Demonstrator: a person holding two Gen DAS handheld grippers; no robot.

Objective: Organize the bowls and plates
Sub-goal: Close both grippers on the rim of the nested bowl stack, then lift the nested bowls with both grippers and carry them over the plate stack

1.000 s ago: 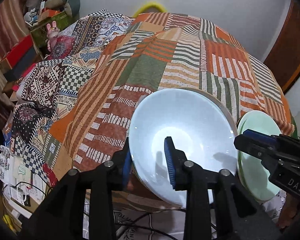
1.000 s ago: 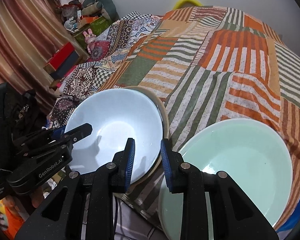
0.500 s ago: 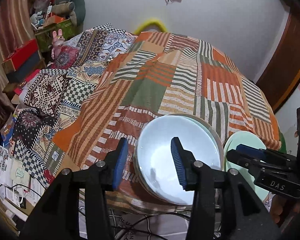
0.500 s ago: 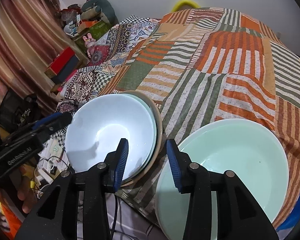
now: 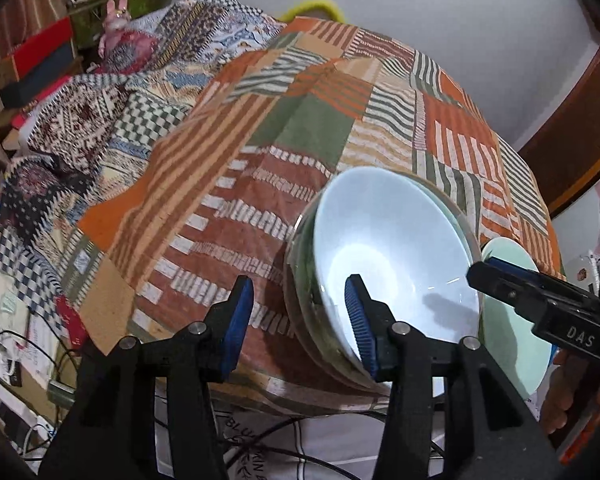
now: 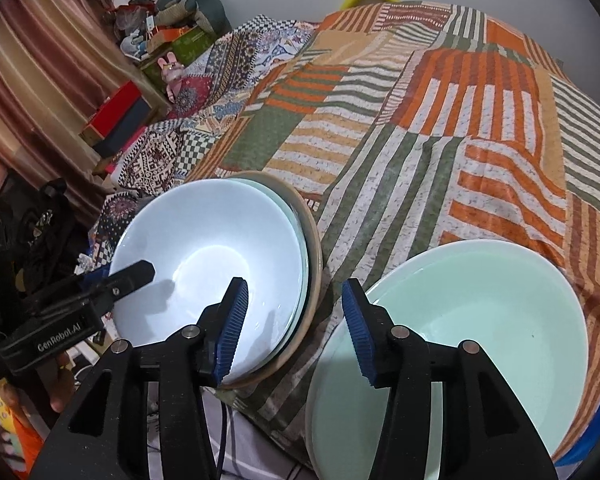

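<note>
While the white bowl (image 5: 396,264) sits nested on a stack of dishes at the near edge of the patchwork bedspread (image 6: 440,120), its glossy inside catches a bright glare. Just beside it lies a pale green plate (image 6: 480,320), overhanging the same edge. Beyond both, the cover is bare and wide. The left gripper (image 5: 300,320) straddles the bowl's near rim, jaws apart, pads not pressing. The right gripper (image 6: 294,328) hangs open over the gap between bowl and plate. Both jaws have just been opening; a second ago they stood much narrower.
</note>
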